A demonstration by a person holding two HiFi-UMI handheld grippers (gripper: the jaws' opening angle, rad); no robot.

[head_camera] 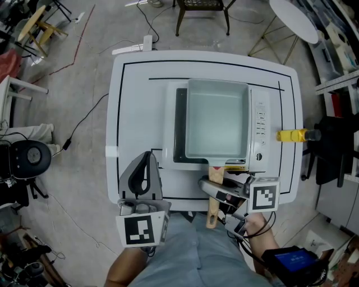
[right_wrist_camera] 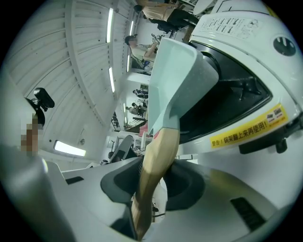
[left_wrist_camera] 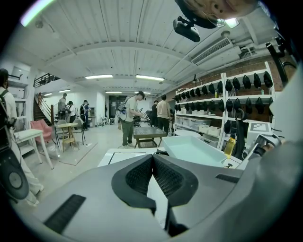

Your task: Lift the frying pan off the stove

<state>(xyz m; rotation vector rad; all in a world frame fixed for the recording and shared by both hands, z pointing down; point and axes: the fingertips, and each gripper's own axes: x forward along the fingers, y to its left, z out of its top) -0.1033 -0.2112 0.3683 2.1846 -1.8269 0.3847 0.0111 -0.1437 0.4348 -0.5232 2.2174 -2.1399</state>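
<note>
A pale blue-green square frying pan (head_camera: 217,120) sits on a white single-burner stove (head_camera: 263,120) in the middle of the white table (head_camera: 134,101). Its wooden handle (head_camera: 213,197) points toward me. My right gripper (head_camera: 217,189) is closed around that handle at the table's front edge. In the right gripper view the handle (right_wrist_camera: 156,156) fills the gap between both pads of the right gripper (right_wrist_camera: 154,176), and the pan (right_wrist_camera: 175,71) rests over the stove (right_wrist_camera: 246,52). My left gripper (head_camera: 147,160) hovers front left of the stove, shut and empty. Its tips (left_wrist_camera: 152,158) meet, with the pan (left_wrist_camera: 194,149) beyond.
A yellow bottle (head_camera: 291,135) lies at the table's right edge. A dark chair (head_camera: 202,7) and a round white table (head_camera: 293,18) stand behind. Cables cross the floor at left (head_camera: 84,120). Several people (left_wrist_camera: 130,118) stand far off in the room.
</note>
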